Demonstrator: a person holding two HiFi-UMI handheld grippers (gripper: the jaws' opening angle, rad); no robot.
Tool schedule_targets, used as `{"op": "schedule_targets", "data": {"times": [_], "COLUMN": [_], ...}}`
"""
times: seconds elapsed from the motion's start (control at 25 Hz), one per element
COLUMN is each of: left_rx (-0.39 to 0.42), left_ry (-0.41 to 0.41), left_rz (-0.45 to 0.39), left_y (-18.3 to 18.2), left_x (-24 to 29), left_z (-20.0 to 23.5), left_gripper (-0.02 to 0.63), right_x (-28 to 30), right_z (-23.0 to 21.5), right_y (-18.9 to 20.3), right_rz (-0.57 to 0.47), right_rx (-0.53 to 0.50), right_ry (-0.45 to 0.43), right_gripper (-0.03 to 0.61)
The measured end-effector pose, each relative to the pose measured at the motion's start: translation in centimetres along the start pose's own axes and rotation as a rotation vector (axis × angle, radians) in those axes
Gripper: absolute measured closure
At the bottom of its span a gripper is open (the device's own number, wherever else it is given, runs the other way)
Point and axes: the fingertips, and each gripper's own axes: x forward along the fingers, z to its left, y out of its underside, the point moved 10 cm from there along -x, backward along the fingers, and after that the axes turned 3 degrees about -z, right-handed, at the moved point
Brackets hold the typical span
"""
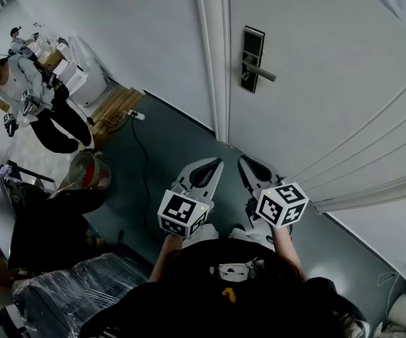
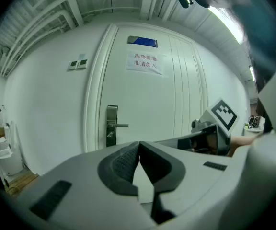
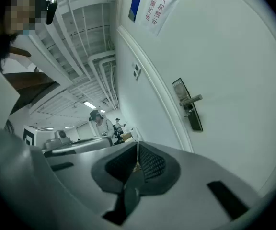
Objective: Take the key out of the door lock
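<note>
Head view: left gripper (image 1: 217,163) and right gripper (image 1: 244,162) hang low, side by side, well short of the door lock (image 1: 252,58), which sits near the door frame (image 1: 213,83), bare floor (image 1: 168,146) between | Left gripper view: jaws together, empty; lock ahead, key too small to make out | Right gripper view: jaws together, empty; lock up-right, unobstructed

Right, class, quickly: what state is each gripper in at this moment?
Left gripper: shut, jaws together, holding nothing.
Right gripper: shut, jaws together, holding nothing.
</note>
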Motion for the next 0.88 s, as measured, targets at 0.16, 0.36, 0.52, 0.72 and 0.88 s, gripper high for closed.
{"op": "schedule_targets", "data": {"times": [0.16,0.36,0.52,0.72,0.88], "left_rx": [0.005,0.008,0.016,0.024,0.024], "left_ry": [0.003,0.023,0.041,0.051,0.065], "left_rz": [0.003,0.0,0.003,0.004,-0.001], "left_y": [-0.2,0.0,0.1,0.6,0.9], "left_x": [-0.9,-2.0,-2.7,-4.7,-6.0], "left_z": [1.5,3.3,4.9,7.7,9.6], "left_gripper": [0.606,0.606,0.606,0.606,0.606], "right_x": [1.1,2.1,3.6,5.7,7.0], "right_z": [1.1,3.0,4.2,6.3,7.9], "right_y": [-0.1,0.4,0.8,2.0,3.0], "right_rz": [-0.005,-0.037,-0.054,-0.057,-0.059], "right_rx": [-0.014,-0.06,-0.049,-0.026,-0.011], "right_ry": [0.011,0.026,0.032,0.043,0.058], "right_gripper": [0.568,0.568,0.568,0.568,0.568]}}
